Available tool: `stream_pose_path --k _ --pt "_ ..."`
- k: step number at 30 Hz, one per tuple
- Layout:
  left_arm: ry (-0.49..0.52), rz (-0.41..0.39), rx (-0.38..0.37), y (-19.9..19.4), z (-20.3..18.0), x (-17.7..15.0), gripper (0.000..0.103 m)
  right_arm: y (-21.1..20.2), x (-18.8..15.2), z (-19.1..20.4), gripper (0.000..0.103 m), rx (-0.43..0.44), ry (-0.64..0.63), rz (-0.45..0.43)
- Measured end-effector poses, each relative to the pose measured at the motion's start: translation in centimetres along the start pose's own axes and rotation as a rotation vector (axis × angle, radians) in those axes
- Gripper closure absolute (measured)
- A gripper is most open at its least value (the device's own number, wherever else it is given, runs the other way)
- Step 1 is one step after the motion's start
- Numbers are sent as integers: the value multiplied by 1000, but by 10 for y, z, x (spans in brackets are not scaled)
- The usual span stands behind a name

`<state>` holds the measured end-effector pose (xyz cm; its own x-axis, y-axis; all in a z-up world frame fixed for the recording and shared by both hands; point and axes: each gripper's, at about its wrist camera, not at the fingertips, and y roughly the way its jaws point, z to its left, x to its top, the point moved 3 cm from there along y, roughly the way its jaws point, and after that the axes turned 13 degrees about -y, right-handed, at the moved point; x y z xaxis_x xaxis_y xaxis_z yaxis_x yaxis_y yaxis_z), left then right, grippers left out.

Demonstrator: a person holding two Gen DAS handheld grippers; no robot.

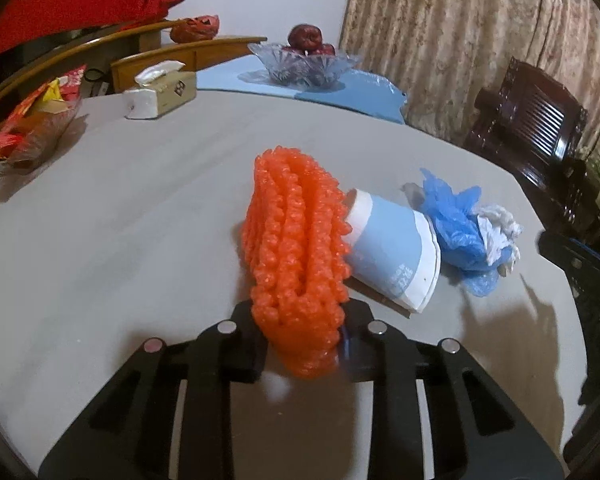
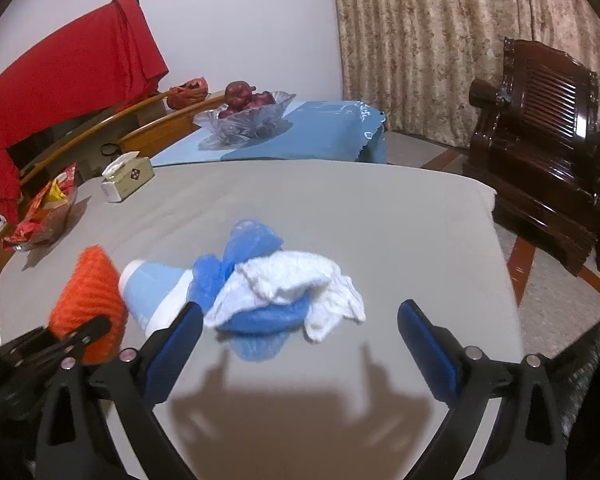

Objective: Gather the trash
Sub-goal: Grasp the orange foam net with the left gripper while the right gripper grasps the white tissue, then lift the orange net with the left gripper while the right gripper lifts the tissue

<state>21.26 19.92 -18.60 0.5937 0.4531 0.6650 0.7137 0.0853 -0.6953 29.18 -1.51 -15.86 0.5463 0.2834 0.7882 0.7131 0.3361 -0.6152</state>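
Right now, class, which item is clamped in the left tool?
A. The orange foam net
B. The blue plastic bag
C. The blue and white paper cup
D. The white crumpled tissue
A: in the left wrist view the left tool is closed on the lower end of the orange foam net, while the paper cup, blue plastic bag and white tissue lie loose on the table.

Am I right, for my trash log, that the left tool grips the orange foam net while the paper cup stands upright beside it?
Not quite: the left wrist view shows the paper cup lying on its side. The left tool does grip the orange foam net.
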Motion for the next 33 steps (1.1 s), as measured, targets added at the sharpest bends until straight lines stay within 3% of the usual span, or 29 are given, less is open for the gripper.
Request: stream_pose_path --k 7,11,18,19,28,33 --pt "16 -59 -21 -19 -15 16 78 35 11 -5 10 5 -8 48" --pt "17 -61 -39 -19 -25 23 78 51 12 -1 22 41 -25 85" --pt "36 -51 -52 -21 -37 22 78 49 16 4 78 128 -37 86" --pt "38 -51 -54 -22 -38 21 78 44 17 3 81 135 -34 75" --pt "64 -60 -89 -36 -56 17 78 -1 27 0 92 149 -31 -21" --pt "88 -63 -119 -46 -71 11 78 -28 28 -2 92 155 -32 -58"
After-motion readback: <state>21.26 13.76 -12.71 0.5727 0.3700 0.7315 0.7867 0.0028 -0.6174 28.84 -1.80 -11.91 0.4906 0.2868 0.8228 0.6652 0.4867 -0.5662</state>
